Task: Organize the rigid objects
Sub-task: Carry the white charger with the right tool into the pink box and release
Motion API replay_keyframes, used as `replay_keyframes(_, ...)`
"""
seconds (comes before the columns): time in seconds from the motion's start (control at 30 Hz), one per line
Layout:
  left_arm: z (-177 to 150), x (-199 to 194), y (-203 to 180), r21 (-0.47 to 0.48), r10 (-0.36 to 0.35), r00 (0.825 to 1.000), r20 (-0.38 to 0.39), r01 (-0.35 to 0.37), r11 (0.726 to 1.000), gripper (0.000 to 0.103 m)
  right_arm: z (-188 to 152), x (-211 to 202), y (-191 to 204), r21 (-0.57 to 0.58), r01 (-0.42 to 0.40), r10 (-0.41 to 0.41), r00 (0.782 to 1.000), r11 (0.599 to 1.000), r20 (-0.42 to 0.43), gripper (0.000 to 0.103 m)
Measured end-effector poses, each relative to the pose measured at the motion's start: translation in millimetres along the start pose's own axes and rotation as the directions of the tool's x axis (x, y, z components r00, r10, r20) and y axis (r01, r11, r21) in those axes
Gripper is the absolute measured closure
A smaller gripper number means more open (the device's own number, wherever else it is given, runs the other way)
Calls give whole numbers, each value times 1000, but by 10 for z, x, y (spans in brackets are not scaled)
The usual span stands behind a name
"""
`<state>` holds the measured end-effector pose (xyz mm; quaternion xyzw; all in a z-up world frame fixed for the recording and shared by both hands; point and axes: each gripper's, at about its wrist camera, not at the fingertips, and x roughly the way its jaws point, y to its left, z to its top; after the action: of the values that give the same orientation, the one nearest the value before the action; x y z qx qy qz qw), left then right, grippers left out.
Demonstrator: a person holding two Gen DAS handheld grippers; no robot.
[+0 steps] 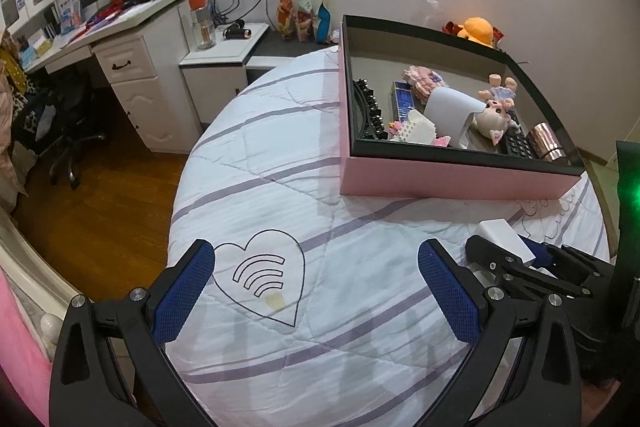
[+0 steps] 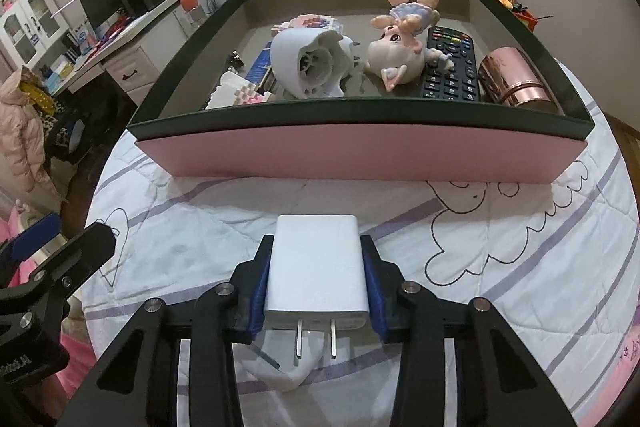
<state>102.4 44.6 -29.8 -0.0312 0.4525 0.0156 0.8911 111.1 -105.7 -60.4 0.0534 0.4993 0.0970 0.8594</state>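
Note:
My right gripper [image 2: 316, 245] is shut on a white wall charger [image 2: 316, 267], its blue pads pressing both sides and the two prongs pointing back toward the camera. It sits low over the bedsheet, just in front of the pink box [image 2: 360, 151]. Inside the box lie a black remote [image 2: 452, 67], a pig figurine [image 2: 396, 59], a rose-gold cylinder [image 2: 516, 79], a white rounded device [image 2: 308, 63] and block toys. In the left wrist view my left gripper [image 1: 316, 251] stands open over a heart print, nothing between its fingers; the right gripper [image 1: 504, 249] with the charger [image 1: 502, 231] is to its right.
The box [image 1: 440, 179] rests on a white striped quilt [image 1: 280, 155]. Left of the bed are wooden floor [image 1: 100, 211], a white desk [image 1: 132, 67] with a monitor, an office chair [image 1: 68, 135] and a nightstand [image 1: 224, 47] with a bottle. An orange plush [image 1: 478, 29] sits behind the box.

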Motion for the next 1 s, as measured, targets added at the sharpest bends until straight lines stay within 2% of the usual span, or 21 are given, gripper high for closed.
replay_keyframes(0.3, 66, -95, -104, 15, 0, 1000, 31, -1, 1000, 0, 88, -254, -93, 8, -9, 9, 998, 1000, 63, 62)
replay_keyframes(0.63, 437, -258, -332, 38, -31, 992, 124, 27, 999, 0, 386, -694, -310, 14, 9, -11, 984, 1000, 180, 62)
replay_keyframes(0.8, 669, -205, -371, 35, -25, 988, 154, 20, 999, 0, 664, -680, -330, -4, 19, -18, 977, 1000, 210, 62)
replay_keyframes(1.0, 850, -26, -368, 22, -15, 988, 151, 12, 1000, 0, 931, -418, -365, -16, 7, -4, 981, 1000, 193, 62)
